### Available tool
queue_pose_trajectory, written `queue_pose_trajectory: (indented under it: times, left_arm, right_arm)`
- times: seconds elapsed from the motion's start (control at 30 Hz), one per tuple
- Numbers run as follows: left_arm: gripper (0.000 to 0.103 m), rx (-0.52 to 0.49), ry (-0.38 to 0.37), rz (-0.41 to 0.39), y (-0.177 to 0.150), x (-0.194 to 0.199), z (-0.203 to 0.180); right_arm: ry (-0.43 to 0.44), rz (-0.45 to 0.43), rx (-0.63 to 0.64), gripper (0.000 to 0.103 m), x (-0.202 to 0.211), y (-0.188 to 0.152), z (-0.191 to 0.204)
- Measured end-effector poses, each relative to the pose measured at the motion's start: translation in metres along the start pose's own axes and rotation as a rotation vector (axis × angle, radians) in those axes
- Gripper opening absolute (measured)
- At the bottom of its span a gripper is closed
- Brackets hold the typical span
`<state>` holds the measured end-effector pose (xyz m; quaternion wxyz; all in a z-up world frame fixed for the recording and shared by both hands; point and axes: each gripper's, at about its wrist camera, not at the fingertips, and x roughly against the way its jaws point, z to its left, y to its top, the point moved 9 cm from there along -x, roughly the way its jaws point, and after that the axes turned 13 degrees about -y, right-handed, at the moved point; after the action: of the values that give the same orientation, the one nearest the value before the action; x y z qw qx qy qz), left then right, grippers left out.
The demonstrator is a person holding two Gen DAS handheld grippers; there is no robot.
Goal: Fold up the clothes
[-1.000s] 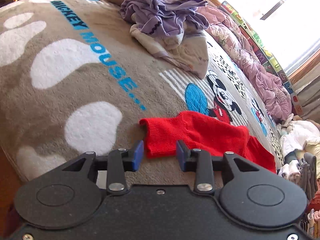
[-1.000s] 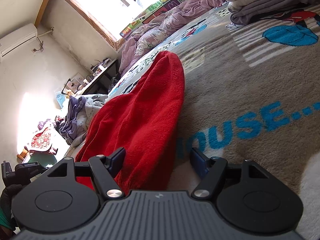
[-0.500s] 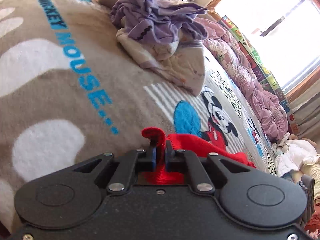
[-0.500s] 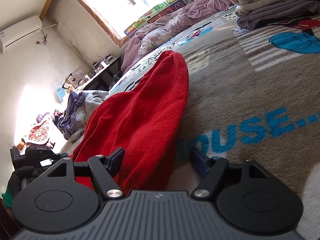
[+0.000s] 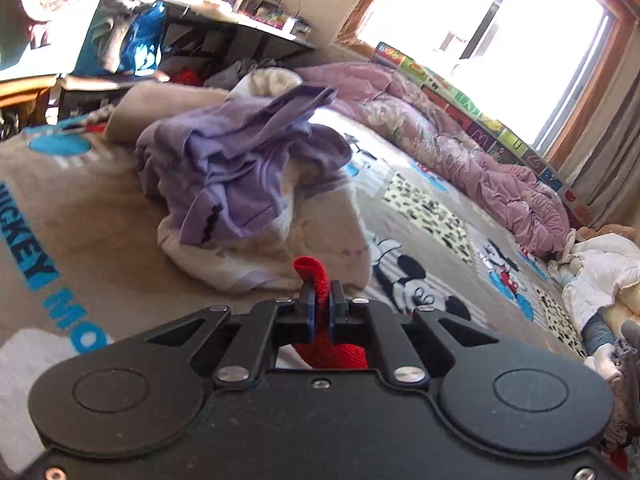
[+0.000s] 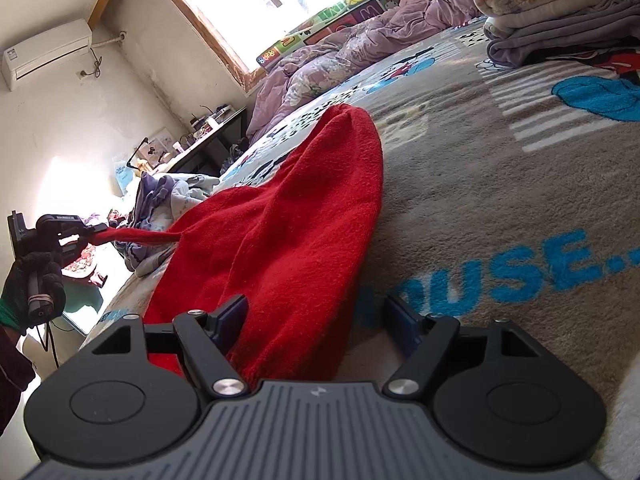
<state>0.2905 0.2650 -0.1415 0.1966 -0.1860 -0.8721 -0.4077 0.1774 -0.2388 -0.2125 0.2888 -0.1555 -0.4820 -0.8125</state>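
A red knit garment (image 6: 288, 232) lies on the grey Mickey Mouse blanket (image 6: 500, 200). My left gripper (image 5: 320, 306) is shut on one end of it; a red strip (image 5: 314, 276) sticks up between the jaws. In the right wrist view the left gripper (image 6: 80, 236) holds that end lifted and stretched out to the left. My right gripper (image 6: 316, 320) is open, low over the blanket, with the garment's near end lying between its jaws.
A loose heap of purple and cream clothes (image 5: 240, 184) lies ahead of the left gripper. A pink quilt (image 5: 460, 152) runs along the window side. Folded blankets (image 6: 552, 4) sit at the far right. A dark desk (image 5: 224, 36) stands beyond the bed.
My left gripper closed on the red garment's end, then lifted and pulled it away, stretching the cloth. My right gripper stayed open in place.
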Motion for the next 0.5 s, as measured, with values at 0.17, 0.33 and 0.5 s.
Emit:
queue_pose_trajectory:
  times: [0.17, 0.33, 0.5]
  left_arm:
    - [0.014, 0.078, 0.092, 0.027, -0.039, 0.011, 0.041]
    - [0.023, -0.013, 0.093, 0.004, -0.058, 0.037, 0.008]
    - [0.024, -0.046, -0.024, 0.056, -0.107, 0.044, -0.039]
  right_arm:
    - [0.002, -0.004, 0.001, 0.074, 0.001, 0.001, 0.000]
    - [-0.013, -0.003, 0.001, 0.073, 0.002, 0.001, 0.001]
    - [-0.030, 0.023, -0.008, 0.067, 0.015, -0.002, 0.000]
